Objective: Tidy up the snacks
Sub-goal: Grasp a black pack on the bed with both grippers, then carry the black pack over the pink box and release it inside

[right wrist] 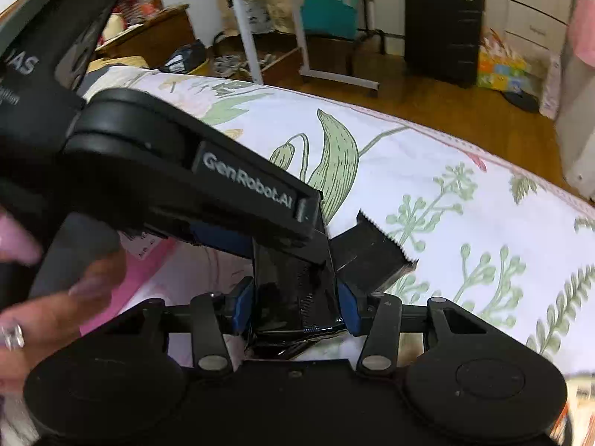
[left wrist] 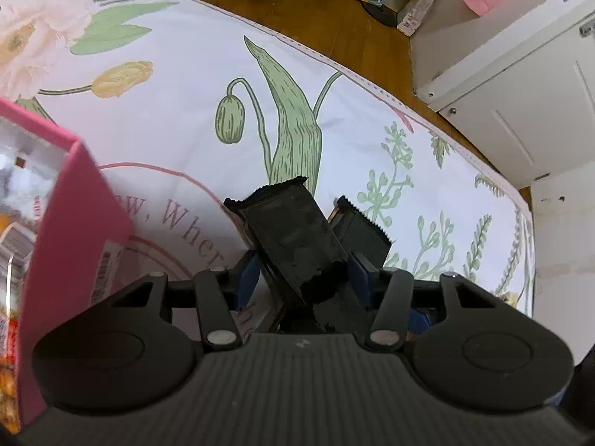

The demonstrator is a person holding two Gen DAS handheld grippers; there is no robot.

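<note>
A black snack packet (left wrist: 293,238) stands tilted between the blue pads of my left gripper (left wrist: 303,275), which is shut on it. A second black packet (left wrist: 366,234) with a serrated edge lies just behind it to the right on the cloth. In the right wrist view my right gripper (right wrist: 295,308) has its blue pads pressed on the lower end of a black packet (right wrist: 293,278). The left gripper's finger (right wrist: 241,189) crosses in from the upper left onto that packet's top. The second packet (right wrist: 372,252) lies to the right. A pink box (left wrist: 74,223) holding snacks stands at the left.
A floral cloth (left wrist: 186,74) covers the surface, and its far edge meets a wooden floor (left wrist: 316,11). A white cabinet (left wrist: 520,93) stands at the right. A black suitcase (right wrist: 442,26) and a white rack (right wrist: 308,55) are on the floor. A person's hand (right wrist: 55,297) grips the left tool.
</note>
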